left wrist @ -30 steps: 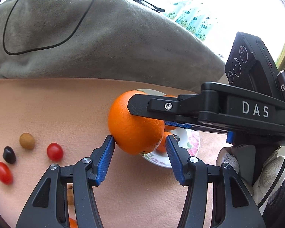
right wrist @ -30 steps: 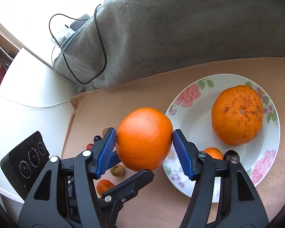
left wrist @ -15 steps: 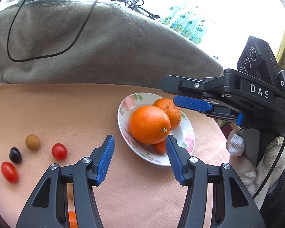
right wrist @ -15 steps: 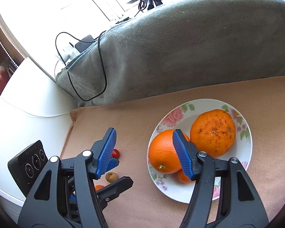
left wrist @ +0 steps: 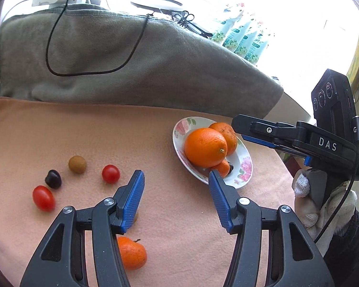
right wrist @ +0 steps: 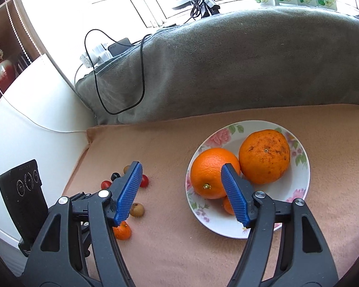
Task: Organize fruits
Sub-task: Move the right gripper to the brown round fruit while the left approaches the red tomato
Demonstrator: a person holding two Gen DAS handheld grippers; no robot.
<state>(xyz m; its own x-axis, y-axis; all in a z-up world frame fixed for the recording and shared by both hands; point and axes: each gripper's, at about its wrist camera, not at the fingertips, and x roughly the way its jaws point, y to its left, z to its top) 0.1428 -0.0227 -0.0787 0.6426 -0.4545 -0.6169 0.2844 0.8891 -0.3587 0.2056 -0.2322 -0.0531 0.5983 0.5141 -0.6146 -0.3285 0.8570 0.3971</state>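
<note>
A flowered plate (left wrist: pixel 244 167) (right wrist: pixel 301 179) on the peach cloth holds a smooth orange (left wrist: pixel 205 147) (right wrist: pixel 210 172), a speckled orange (left wrist: pixel 226 135) (right wrist: pixel 264 156), a small mandarin (left wrist: pixel 221 168) and a dark fruit (left wrist: pixel 230 166). My right gripper (right wrist: pixel 180 189) hovers above and in front of the plate, jaws opening, nothing between them. My left gripper (left wrist: pixel 176 191) stands open and empty over the cloth. Loose on the cloth lie a mandarin (left wrist: pixel 131 253) (right wrist: pixel 122 231), two red tomatoes (left wrist: pixel 110 173) (left wrist: pixel 43 198), a dark fruit (left wrist: pixel 53 179) and a brown longan (left wrist: pixel 77 164).
A grey blanket (left wrist: pixel 131 67) with a black cable (left wrist: pixel 93 71) rises behind the cloth. A white ledge (right wrist: pixel 36 119) borders the cloth's left side. The person's gloved hand (left wrist: pixel 323 205) holds the right gripper at the plate's right in the left wrist view.
The right gripper let go of the smooth orange, which now rests on the plate beside the speckled one. Both grippers have pulled back and risen from the plate.
</note>
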